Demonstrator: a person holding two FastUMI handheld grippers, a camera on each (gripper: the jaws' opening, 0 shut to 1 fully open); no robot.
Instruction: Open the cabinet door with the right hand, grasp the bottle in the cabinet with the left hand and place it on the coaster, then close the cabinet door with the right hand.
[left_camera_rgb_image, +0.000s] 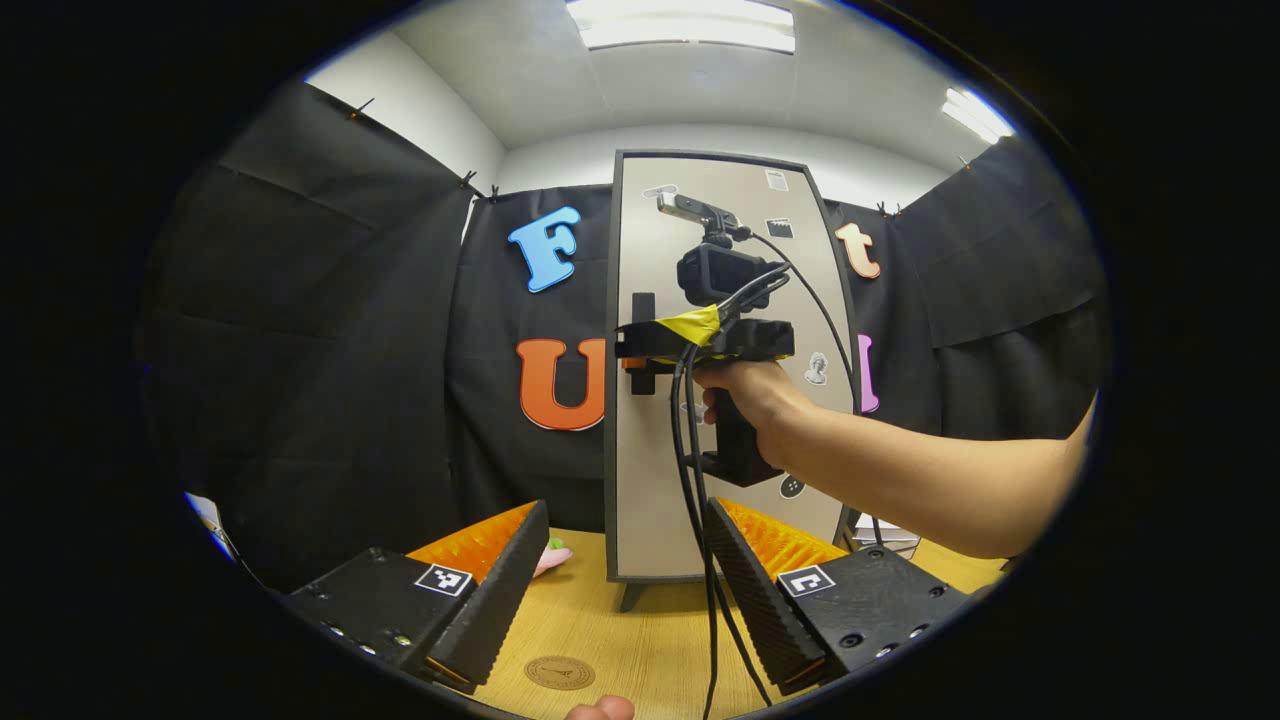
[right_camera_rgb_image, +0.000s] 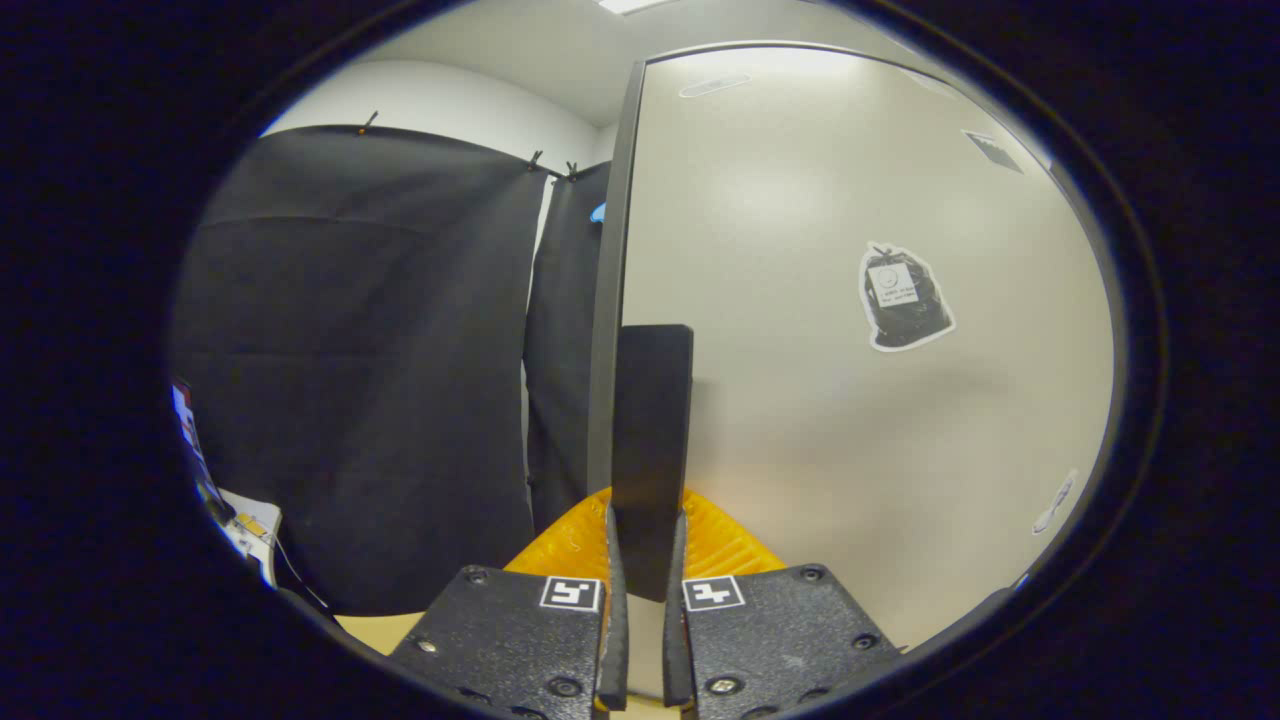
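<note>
Our left gripper (left_camera_rgb_image: 615, 590) has two black finger housings with small screws, and each carries a white square tag with a black block pattern. Ridged pads line the inner faces of the fingers (left_camera_rgb_image: 495, 590). Our right gripper (right_camera_rgb_image: 645, 640) bears the same tags and screws on its housings. Seen from the left gripper view, the right gripper (left_camera_rgb_image: 640, 345) is a black pistol-grip body topped by a dark camera block; above that camera sits a slim silver unit, perhaps a tracker. Yellow tape (left_camera_rgb_image: 695, 322) wraps it below the camera, and black cables (left_camera_rgb_image: 690, 480) hang down. Our forearm (left_camera_rgb_image: 920, 480) is bare, with no sleeve.
</note>
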